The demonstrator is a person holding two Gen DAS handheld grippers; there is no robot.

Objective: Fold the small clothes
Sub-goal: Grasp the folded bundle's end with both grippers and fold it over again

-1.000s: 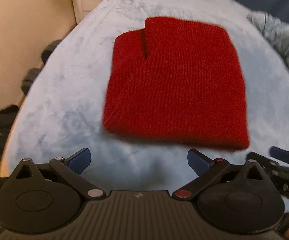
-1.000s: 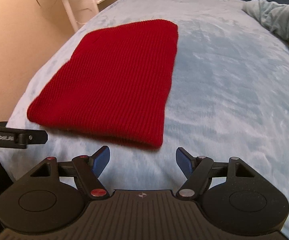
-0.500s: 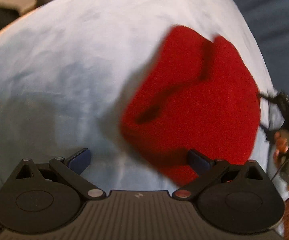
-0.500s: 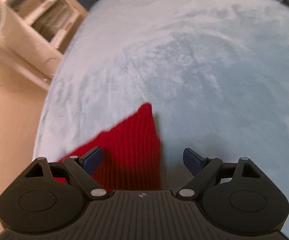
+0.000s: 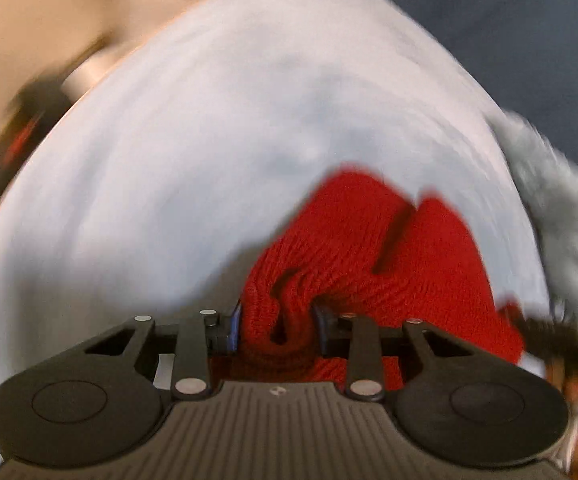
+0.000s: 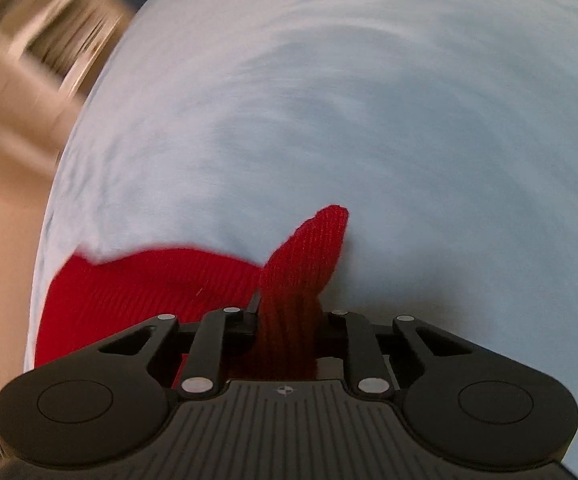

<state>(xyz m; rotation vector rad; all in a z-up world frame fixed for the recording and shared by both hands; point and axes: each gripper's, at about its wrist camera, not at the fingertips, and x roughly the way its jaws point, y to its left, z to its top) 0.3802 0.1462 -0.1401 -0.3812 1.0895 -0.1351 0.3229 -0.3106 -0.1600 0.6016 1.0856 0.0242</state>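
Note:
A red knit beanie [image 5: 401, 256] lies on a pale blue fleece blanket [image 5: 209, 152]. My left gripper [image 5: 277, 328] is shut on a bunched edge of the beanie, with folds of knit pinched between its blue pads. My right gripper [image 6: 287, 320] is shut on another corner of the beanie [image 6: 305, 264], which sticks up past the fingers as a pointed flap. The rest of the beanie [image 6: 149, 284] spreads to the left in the right wrist view. Both views are blurred by motion.
A grey fuzzy garment [image 5: 561, 200] lies at the blanket's right edge. The right gripper and hand [image 5: 569, 344] show at the right of the left wrist view. Beige floor [image 6: 5, 160] lies left of the blanket, dark blue fabric [image 5: 509, 20] behind.
Both grippers were open above the flat beanie a second ago. They dropped onto its near edge and closed on it, bunching the knit. The cameras are swinging.

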